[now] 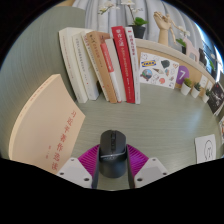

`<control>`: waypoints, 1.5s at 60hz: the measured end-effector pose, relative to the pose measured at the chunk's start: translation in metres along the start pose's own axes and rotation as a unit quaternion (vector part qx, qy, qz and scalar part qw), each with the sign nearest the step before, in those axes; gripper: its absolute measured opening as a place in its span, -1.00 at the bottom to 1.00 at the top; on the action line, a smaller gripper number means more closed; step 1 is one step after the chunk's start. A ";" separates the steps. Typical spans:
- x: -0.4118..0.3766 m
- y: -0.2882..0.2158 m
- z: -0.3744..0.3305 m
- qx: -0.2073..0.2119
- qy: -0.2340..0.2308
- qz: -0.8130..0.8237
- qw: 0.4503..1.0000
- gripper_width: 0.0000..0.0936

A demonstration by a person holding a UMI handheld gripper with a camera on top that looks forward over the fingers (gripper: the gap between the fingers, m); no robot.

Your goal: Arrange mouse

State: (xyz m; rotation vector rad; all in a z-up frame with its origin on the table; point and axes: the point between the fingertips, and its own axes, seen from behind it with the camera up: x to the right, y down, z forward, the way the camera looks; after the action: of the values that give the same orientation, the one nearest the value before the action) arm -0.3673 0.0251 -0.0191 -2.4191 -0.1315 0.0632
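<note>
— Item one, the mouse (111,153): where does it sit, and what have the tongs (110,171) got to do with it?

— Between the two fingers, at the near edge of the grey worktop (150,125). The tongs are drawn in narrow, and both pink pads (89,160) look pressed to its sides, so I judge it held. Whether its base touches the worktop or hangs just clear, I cannot tell.

— Item two, how to do the step well?

— My judgement: keep the squeeze even on both flanks, since a rounded shell can squirt forward out of a pinch. Carry it low and level, set it down flat on bare worktop ahead, nose square, then ease the fingers apart without nudging it.

— Item three, appearance of the mouse?

— Dark, near black, smooth and rounded, with a paler grey patch on top towards the front, possibly the wheel or a button. No cable visible.

— Item four, the surroundings?

— Beyond the fingers, a row of books (98,65) standing on the worktop, one with a red spine (124,62). A tan book (46,118) lies flat to the left of the mouse, near but apart. A white card (204,148) lies to the right. Small pots (183,42) stand further back.
</note>
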 end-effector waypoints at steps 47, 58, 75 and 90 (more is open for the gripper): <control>0.272 -0.119 -0.193 0.147 0.063 -0.032 0.987 -0.28; 0.368 -0.066 -0.185 0.115 0.079 -0.003 0.990 -0.28; 0.405 0.059 -0.119 0.003 0.054 0.037 0.998 -0.28; 0.394 0.096 -0.096 -0.029 0.038 0.043 0.998 -0.13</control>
State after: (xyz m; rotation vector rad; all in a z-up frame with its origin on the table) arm 0.0391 -0.0656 -0.0140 -2.4802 0.0056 0.0061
